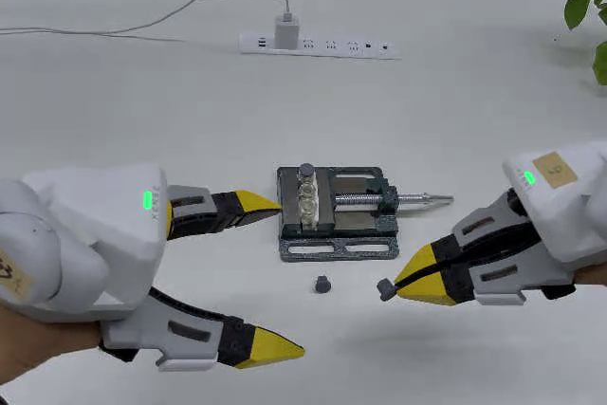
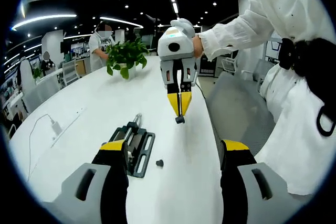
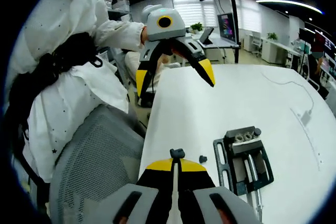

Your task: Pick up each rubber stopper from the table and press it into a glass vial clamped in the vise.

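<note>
One broad white tabletop (image 1: 142, 120) carries everything. At its near left, the left hand-held gripper (image 1: 270, 277) hangs with its yellow-tipped jaws spread wide and nothing between them. Its far jaw tip is just beside the left end of the vise. At the near right, the right hand-held gripper (image 1: 400, 287) has its jaws pinched together on the held stopper (image 1: 384, 288), a small dark plug that sticks out past the tips. In the left gripper view this stopper appears lifted off the surface.

Between the two sits the vise (image 1: 356, 223), its screw handle pointing right. It clamps a short row of glass vials (image 1: 308, 204) that runs from near to far. The far vial is already plugged by a seated stopper (image 1: 306, 171), and the nearer ones look open at the mouth. A loose stopper (image 1: 322, 284) lies on the tabletop just in front of the vise, left of the held one.

The pick looks done, so the carry to the vise is the step in hand. The next move calls for taking the held stopper left and farther, over an open vial, and lining it up with the mouth. It then needs a straight downward press, gentle enough for glass. Which end of the stopper faces down is too small to tell. The loose stopper waits its turn.
</note>
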Demonstrator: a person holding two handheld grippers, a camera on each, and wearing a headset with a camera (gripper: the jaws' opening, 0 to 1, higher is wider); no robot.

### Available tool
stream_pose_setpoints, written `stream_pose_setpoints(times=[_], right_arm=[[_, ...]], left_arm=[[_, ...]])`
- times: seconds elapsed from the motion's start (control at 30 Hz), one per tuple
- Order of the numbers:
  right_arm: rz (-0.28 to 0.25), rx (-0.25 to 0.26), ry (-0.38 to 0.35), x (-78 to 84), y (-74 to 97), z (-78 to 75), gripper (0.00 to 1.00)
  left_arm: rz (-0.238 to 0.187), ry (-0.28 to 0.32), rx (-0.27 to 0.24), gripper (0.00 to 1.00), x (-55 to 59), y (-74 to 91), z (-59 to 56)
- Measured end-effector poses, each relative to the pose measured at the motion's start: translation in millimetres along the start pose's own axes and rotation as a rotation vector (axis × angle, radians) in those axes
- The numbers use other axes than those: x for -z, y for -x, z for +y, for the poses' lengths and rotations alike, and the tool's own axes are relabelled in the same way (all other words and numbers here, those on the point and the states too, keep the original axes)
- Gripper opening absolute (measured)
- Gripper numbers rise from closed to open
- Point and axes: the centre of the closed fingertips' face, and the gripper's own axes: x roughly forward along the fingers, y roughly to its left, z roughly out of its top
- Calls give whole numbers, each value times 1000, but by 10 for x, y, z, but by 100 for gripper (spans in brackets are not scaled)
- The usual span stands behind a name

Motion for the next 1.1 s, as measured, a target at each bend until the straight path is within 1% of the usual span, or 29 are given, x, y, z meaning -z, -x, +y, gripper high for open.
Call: stream_pose_setpoints(times=[0.03,0.07,0.13,0.2,0.23,0.3,0.37,0.4,0.5,0.63,0.7,0.77,0.83,1.0,1.1], right_arm=[[-2,-6,8,-41,23,12,0],[-7,-16,31,-112,60,29,0],[-11,-33,53,-231,120,59,0],[-18,-41,76,-328,164,70,0],[-24,-47,89,-395,195,80,0],[-47,-62,110,-530,238,108,0],[-72,-78,125,-641,268,140,0],[-82,-85,138,-706,288,162,0],[-97,-103,162,-812,336,192,0],[-123,-136,192,-953,372,280,0],[-134,-152,199,-1007,383,323,0],[-154,-166,219,-1074,402,367,0],[-170,-188,227,-1130,423,415,0],[-188,-220,262,-1241,445,520,0],[-196,-229,279,-1292,453,551,0]], left_arm=[[-5,-2,10,69,-31,5,-9],[-13,-2,33,67,-81,13,-33],[-27,-12,59,63,-164,25,-53],[-38,-6,79,62,-228,32,-65],[-49,-5,92,60,-274,41,-68],[-59,-7,117,57,-336,56,-79],[-67,-3,129,54,-391,69,-74],[-81,5,145,53,-444,82,-84],[-100,-10,168,50,-554,123,-98],[-126,-14,206,40,-695,180,-138],[-137,-11,220,38,-752,194,-163],[-154,-14,240,38,-821,206,-204],[-167,-11,265,33,-879,221,-243],[-188,-6,339,27,-1017,246,-369],[-206,-2,371,22,-1090,273,-410]])
